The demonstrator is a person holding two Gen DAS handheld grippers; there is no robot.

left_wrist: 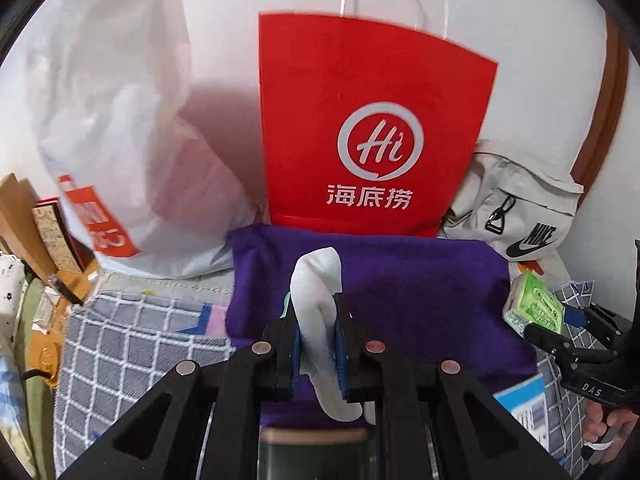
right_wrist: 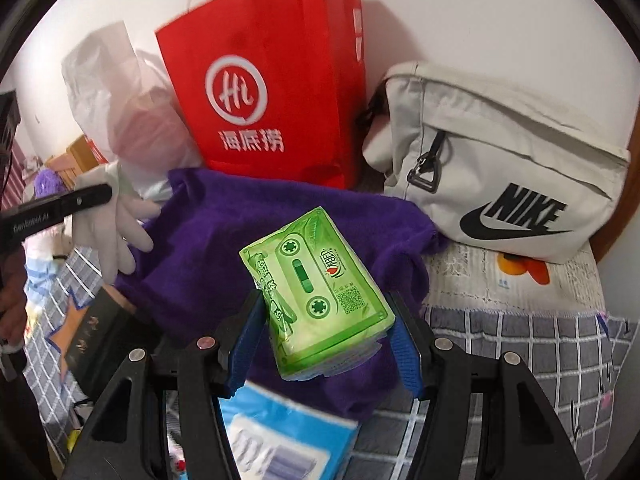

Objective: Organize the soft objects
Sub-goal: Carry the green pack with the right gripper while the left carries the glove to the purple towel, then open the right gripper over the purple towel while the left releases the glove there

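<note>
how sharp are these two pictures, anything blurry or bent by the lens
Left wrist view: the red paper bag and white glove are sharp, the white plastic bag is smeared, and the edges curve with a dark rim. Right wrist view: the green tissue pack is crisp, the blue pack below it is blurred, and the checked sheet bows near the edge.
</note>
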